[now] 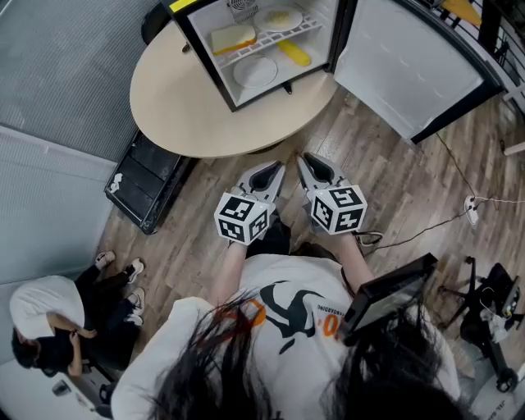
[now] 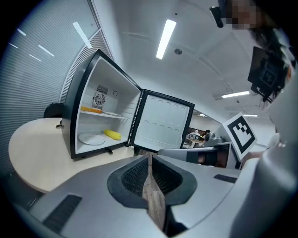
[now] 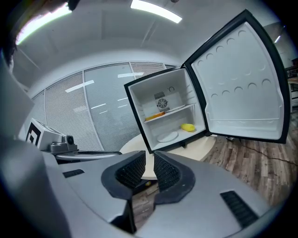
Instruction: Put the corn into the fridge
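Corn [image 1: 294, 53] is seen lying inside the fridge [image 1: 204, 57], on the bottom level at the right, just beside a white plate [image 1: 255, 71]. The placing is judged done.

Left gripper [image 2: 149, 158]: jaws together, nothing between them. Right gripper [image 3: 149, 160]: jaws a narrow slit apart, nothing between them. Both are held close to the person's torso, well apart from the fridge, pointing toward it.

Step in hand is judged to be backing off, with the door [image 1: 406, 70] likely to be shut after. The door is swung fully out to the right. For a clean close it should be pushed on its outer face near the free edge, with flat contact from a closed gripper and an even swing – no slam, or the corn may roll off its spot. The fridge sits on the far part of a round table [image 1: 176, 107] and may slide if shoved hard, so the push is best kept light.

Other things:
- Upper shelf: a pale slab, bread-like [image 1: 233, 38], and a second plate [image 1: 281, 17].
- A black case [image 1: 148, 184] on the floor, left of the table.
- A seated person [image 1: 49, 324] at near left.
- A cable with plug [image 1: 472, 209] on the floor at right.
- A dark screen [image 1: 390, 291] near the torso.

No obstacle is seen between grippers and door – only the table's near edge must be reached over.
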`<state>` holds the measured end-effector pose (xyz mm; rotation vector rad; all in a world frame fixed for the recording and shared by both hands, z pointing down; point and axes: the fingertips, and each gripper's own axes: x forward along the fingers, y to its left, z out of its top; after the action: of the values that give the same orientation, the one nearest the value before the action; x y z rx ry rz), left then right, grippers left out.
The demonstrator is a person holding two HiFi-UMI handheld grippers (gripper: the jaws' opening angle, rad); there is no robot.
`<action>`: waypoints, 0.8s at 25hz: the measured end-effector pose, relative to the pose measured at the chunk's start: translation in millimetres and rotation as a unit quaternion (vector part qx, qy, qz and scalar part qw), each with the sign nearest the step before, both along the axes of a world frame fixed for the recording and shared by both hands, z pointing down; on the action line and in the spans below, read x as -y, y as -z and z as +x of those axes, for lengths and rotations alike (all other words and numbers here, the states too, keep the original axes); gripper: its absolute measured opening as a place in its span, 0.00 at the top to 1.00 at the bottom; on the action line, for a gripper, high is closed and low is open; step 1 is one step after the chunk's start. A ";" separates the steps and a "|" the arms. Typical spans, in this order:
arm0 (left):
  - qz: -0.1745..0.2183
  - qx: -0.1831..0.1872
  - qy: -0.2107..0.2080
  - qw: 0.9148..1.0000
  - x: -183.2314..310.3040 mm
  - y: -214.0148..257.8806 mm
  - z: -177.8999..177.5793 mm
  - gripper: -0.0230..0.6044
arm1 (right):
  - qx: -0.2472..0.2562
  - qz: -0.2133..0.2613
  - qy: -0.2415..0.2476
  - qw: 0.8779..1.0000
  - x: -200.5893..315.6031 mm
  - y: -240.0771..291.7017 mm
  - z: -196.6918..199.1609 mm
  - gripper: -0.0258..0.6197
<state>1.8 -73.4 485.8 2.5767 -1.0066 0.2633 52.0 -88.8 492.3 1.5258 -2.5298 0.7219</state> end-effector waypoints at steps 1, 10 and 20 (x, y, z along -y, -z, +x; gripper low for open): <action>0.001 0.000 0.003 1.000 -6.6 0.5 2.3 0.93 | 0.001 0.001 0.004 1.000 -6.1 0.5 1.8 0.86; 0.010 0.006 0.021 1.000 -71.5 1.9 13.2 0.93 | 0.000 0.003 0.030 1.000 -67.4 -0.9 12.5 0.90; 0.012 0.012 0.031 0.999 -111.1 0.1 9.7 0.93 | -0.008 0.000 0.053 0.999 -102.7 -5.0 6.4 0.91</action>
<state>11.5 37.7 485.7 2.5644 -1.1040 0.2668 58.4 13.9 497.4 1.3805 -2.5764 0.6919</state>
